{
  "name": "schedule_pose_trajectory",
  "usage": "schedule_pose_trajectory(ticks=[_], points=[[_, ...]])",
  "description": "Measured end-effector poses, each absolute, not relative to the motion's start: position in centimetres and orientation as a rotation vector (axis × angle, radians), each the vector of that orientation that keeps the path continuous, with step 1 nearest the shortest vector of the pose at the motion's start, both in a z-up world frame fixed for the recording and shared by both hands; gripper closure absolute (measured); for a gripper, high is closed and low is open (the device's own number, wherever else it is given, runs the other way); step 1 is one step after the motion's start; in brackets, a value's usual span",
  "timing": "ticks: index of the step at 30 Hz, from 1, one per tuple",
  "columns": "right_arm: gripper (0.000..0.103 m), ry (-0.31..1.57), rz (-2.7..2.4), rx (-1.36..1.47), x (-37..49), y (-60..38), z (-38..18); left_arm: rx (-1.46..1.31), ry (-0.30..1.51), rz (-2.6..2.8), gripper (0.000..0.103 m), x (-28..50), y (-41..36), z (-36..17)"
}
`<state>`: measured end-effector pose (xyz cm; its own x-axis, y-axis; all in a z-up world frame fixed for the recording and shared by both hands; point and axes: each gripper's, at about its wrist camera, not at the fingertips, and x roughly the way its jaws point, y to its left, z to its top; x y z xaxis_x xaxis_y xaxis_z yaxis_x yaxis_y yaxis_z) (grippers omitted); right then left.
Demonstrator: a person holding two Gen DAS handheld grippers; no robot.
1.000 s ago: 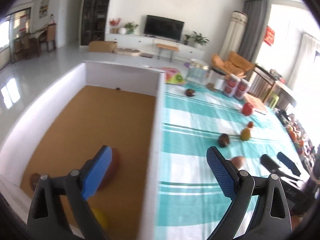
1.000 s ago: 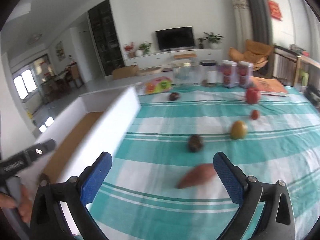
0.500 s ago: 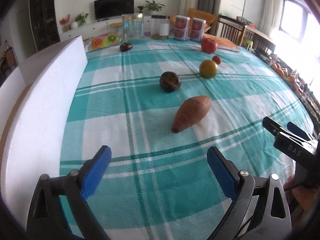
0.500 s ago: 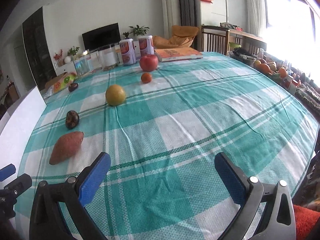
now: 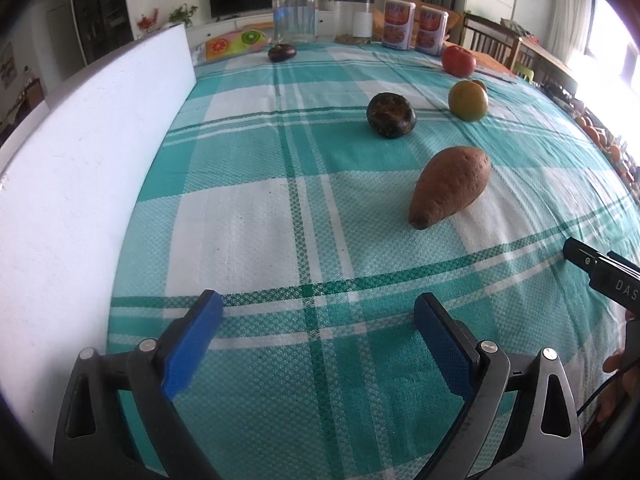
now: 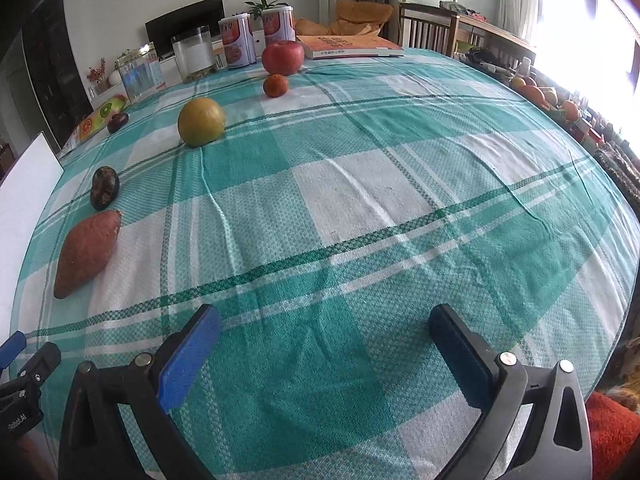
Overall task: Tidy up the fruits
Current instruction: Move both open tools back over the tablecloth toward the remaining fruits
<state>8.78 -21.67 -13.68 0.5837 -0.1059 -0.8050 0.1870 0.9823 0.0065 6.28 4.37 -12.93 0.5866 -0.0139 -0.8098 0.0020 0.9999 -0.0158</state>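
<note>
On the teal checked tablecloth point(image 5: 280, 208) lie a sweet potato point(image 5: 450, 186) point(image 6: 86, 252), a dark round fruit point(image 5: 391, 115) point(image 6: 104, 187), a yellow-green fruit point(image 5: 468, 100) point(image 6: 201, 121), a small orange point(image 6: 275, 85), a red apple point(image 5: 458, 61) point(image 6: 282, 57) and a dark purple fruit point(image 5: 281, 53) point(image 6: 117, 122). My left gripper point(image 5: 318, 316) hovers open and empty over the cloth, short of the sweet potato. Farther right, my right gripper point(image 6: 324, 326) is open and empty too, with the fruits off to its left.
A white foam box wall point(image 5: 80, 184) runs along the table's left side. Jars point(image 6: 195, 59), two cans point(image 6: 256, 38), a book point(image 6: 348, 46) and a fruit-print packet point(image 5: 234, 44) line the far edge. A chair and clutter stand off to the right.
The left gripper swung from over the box interior to the cloth and closed in on the sweet potato. The right gripper turned right, putting the fruits on its left. Both stay open.
</note>
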Motion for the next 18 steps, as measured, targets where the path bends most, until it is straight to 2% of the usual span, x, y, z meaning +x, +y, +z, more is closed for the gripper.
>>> schedule_pose_trajectory(ticks=[6, 18], points=[[0.000, 0.935, -0.173, 0.088, 8.80, -21.58, -13.74, -0.008, 0.951, -0.009, 0.001, 6.55, 4.19, -13.12], [0.000, 0.939, -0.174, 0.085, 8.84, -21.49, -13.80, -0.006, 0.954, -0.006, 0.000, 6.67, 4.18, -13.17]])
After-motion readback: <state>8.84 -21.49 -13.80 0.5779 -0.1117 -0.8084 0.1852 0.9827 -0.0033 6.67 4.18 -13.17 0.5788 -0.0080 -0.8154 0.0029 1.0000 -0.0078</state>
